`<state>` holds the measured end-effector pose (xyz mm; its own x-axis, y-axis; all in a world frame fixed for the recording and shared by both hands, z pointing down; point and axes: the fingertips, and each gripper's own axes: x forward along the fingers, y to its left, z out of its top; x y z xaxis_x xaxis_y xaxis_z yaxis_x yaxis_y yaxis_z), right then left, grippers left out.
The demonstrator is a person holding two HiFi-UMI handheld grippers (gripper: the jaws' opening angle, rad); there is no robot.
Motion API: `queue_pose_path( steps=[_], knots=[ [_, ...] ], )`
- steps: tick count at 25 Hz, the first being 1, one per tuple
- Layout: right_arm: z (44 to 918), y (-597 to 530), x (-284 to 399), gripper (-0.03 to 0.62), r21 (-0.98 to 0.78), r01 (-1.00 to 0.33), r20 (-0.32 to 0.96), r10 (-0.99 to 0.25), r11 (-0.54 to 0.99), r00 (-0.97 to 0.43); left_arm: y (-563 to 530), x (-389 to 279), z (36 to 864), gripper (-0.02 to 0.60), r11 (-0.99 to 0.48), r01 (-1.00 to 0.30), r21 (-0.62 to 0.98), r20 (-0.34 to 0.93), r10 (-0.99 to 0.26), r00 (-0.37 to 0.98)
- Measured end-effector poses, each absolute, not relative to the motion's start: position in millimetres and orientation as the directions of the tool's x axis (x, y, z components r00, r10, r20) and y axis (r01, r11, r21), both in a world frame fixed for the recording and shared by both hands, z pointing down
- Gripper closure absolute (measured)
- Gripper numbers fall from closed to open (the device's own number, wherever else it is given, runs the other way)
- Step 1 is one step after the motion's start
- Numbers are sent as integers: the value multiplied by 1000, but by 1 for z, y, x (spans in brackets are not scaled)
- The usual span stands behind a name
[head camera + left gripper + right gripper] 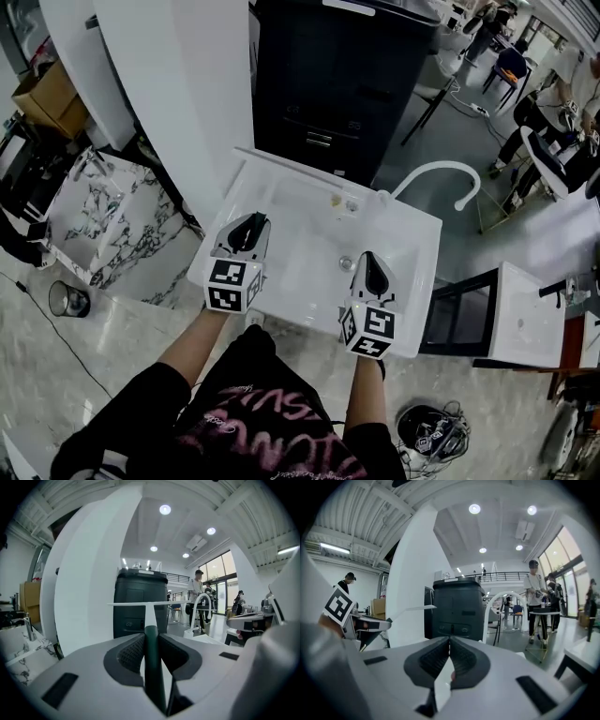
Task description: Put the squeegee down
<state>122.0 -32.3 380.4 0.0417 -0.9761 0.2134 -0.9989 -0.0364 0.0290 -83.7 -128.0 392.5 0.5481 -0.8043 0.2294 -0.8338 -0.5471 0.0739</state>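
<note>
left gripper [151,638] clamps squeegee [150,616] | right gripper [449,640] closed | above sink [302,234]

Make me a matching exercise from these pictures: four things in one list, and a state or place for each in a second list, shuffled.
Things:
1. left tool
2. right tool
3. faucet
4. cabinet

States or places:
A. dark, standing behind the sink
B. shut on the green handle of the squeegee
C. white and arched, at the sink's far right corner
D. shut, with nothing between

Pairs: 1-B, 2-D, 3-C, 4-A.
</note>
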Motion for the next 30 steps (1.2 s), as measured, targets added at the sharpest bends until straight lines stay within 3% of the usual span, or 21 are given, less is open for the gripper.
queue_pose_path(
  steps=[30],
  knots=[
    [399, -143, 115, 572, 20, -982, 300, -936, -186, 183, -243, -73, 436, 486, -610, -781, 134, 315, -721, 617]
  ],
)
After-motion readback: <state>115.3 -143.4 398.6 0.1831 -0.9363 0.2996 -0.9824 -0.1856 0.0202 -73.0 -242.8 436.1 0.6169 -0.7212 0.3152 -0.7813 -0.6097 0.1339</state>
